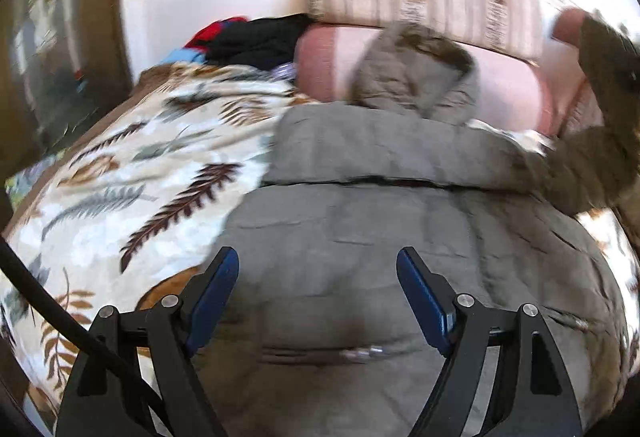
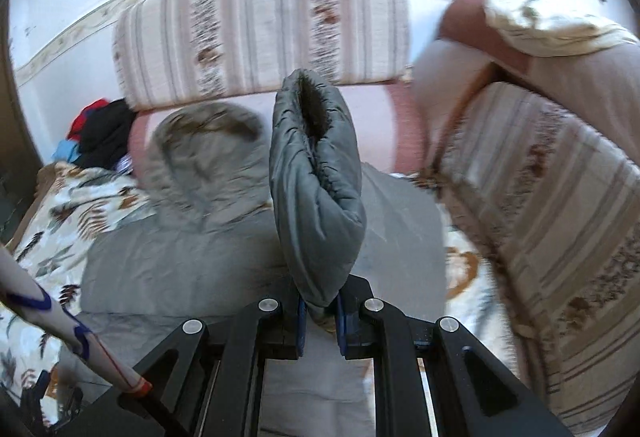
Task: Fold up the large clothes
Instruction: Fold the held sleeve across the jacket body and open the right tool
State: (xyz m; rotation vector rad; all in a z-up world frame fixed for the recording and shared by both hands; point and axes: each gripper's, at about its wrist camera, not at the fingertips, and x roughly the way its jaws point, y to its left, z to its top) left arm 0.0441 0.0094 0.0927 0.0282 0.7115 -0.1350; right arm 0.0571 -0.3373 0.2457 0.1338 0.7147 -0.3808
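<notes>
Leaf-print blanket left of the left tongs, jaws wide apart and empty above the grey padded jacket, hood beyond, right tongs clamped on the raised sleeve cuff, striped cushion to their right

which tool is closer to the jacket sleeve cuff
Right. The right tool is shut on the sleeve just below its cuff, holding it up over the jacket. The left tool hangs open over the jacket's body, well apart from the sleeve.
</notes>
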